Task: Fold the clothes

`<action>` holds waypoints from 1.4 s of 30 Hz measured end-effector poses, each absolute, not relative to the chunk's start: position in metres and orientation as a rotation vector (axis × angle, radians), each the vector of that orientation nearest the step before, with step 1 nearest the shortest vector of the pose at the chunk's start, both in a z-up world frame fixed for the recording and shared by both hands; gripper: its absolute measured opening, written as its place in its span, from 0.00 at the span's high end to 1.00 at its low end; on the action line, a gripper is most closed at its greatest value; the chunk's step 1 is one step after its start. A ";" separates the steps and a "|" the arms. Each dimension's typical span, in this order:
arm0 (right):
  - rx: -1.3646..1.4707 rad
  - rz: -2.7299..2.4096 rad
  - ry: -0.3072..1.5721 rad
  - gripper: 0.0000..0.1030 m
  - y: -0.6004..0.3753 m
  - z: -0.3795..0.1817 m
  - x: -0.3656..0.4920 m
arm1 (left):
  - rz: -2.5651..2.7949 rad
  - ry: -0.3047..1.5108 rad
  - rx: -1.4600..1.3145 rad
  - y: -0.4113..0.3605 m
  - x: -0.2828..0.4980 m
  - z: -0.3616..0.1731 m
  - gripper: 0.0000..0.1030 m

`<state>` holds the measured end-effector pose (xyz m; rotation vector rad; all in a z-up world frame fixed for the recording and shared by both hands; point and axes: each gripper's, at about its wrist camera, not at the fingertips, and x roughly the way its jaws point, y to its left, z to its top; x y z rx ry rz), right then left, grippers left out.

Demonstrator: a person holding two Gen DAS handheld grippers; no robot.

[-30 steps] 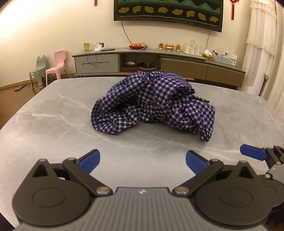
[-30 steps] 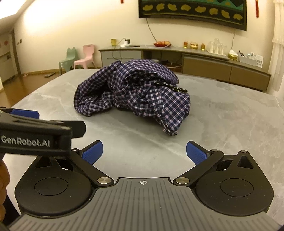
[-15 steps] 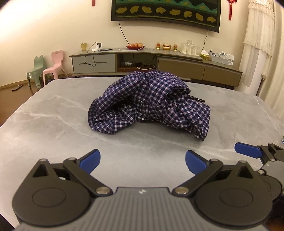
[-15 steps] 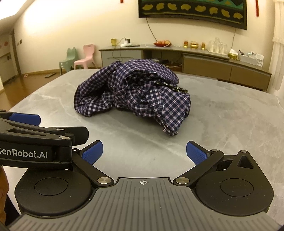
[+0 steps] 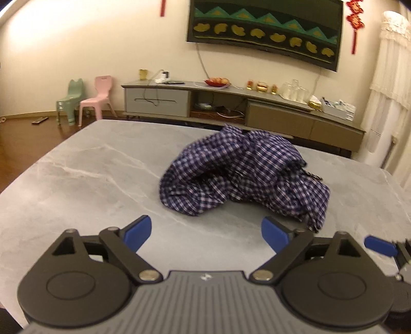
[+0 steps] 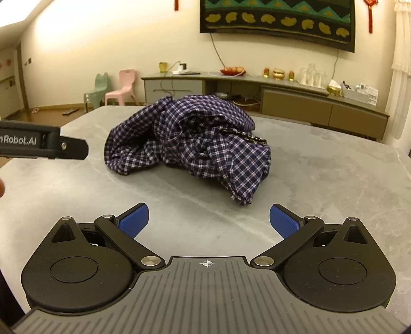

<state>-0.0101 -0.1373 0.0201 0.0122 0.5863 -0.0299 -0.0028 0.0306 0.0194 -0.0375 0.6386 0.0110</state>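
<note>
Since the earlier frame the left gripper (image 5: 205, 232) is swung leftward, jaws wide but closing on nothing; the right gripper (image 6: 208, 221) is held wide and empty; the crumpled checked shirt (image 6: 190, 138) lies mid-table (image 6: 334, 167), untouched, so a reach to its near edge is judged next.

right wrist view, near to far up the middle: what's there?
right gripper, open → bare grey table → crumpled plaid shirt → long low cabinet → dark wall hanging.
</note>
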 end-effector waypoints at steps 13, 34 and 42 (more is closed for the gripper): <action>-0.003 -0.044 0.602 0.19 -0.141 0.018 -0.009 | -0.121 0.642 0.027 0.006 -0.011 0.011 0.87; 0.006 -0.061 0.645 1.00 -0.151 0.016 -0.003 | -0.366 0.580 0.101 -0.014 -0.021 0.012 1.00; -0.007 -0.156 0.648 0.23 -0.149 0.008 0.010 | -0.390 0.522 0.048 -0.010 -0.002 0.013 0.00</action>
